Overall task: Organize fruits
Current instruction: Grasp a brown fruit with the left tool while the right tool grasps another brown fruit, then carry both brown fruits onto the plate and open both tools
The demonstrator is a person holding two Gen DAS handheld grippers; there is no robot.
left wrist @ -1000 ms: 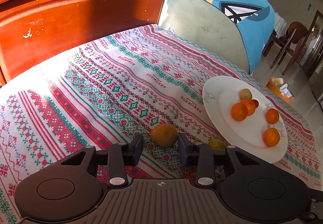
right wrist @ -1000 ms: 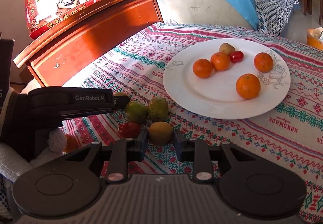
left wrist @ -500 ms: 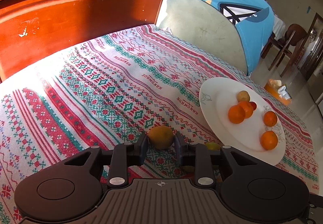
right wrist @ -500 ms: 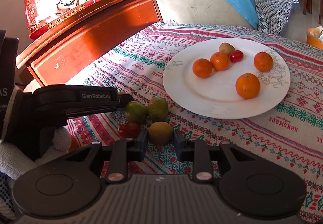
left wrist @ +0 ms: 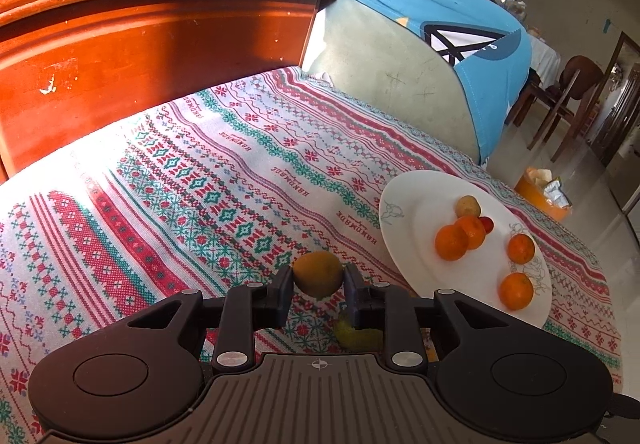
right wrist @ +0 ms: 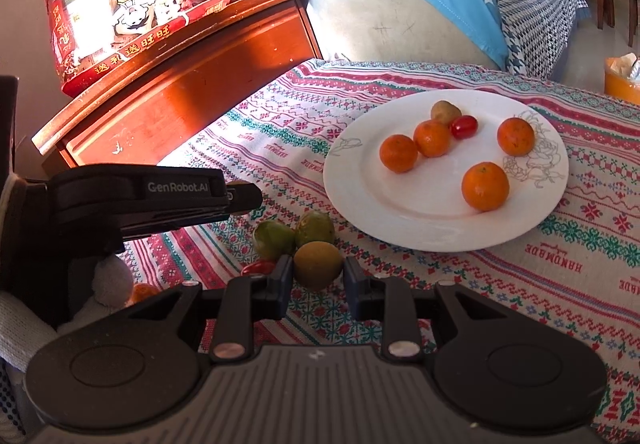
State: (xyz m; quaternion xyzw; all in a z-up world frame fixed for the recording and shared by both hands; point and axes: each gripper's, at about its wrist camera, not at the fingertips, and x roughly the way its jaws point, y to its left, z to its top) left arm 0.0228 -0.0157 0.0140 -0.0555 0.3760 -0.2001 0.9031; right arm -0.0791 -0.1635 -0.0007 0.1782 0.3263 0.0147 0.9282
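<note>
My left gripper [left wrist: 317, 286] is shut on a yellow-green fruit [left wrist: 317, 274] and holds it above the patterned cloth, left of the white plate [left wrist: 412, 244]. Another green fruit [left wrist: 352, 334] lies below it. My right gripper [right wrist: 316, 276] is shut on a yellow-green fruit [right wrist: 317, 264] low over the cloth, in front of the plate [right wrist: 360, 187]. Two green fruits [right wrist: 276, 240] and a red tomato [right wrist: 258, 268] lie just behind it. The plate holds several oranges [right wrist: 485, 185], a tomato and a brownish fruit. The left gripper's body [right wrist: 140, 199] shows at the left of the right wrist view.
A red wooden cabinet [left wrist: 140, 43] stands behind the table with a red gift pack [right wrist: 128, 15] on it. A chair with a blue shirt [left wrist: 440, 35] is at the far edge. An orange bin [left wrist: 540, 191] sits on the floor at the right.
My left gripper closed on the yellow-green fruit and lifted it off the cloth. My right gripper stayed around its fruit with little movement.
</note>
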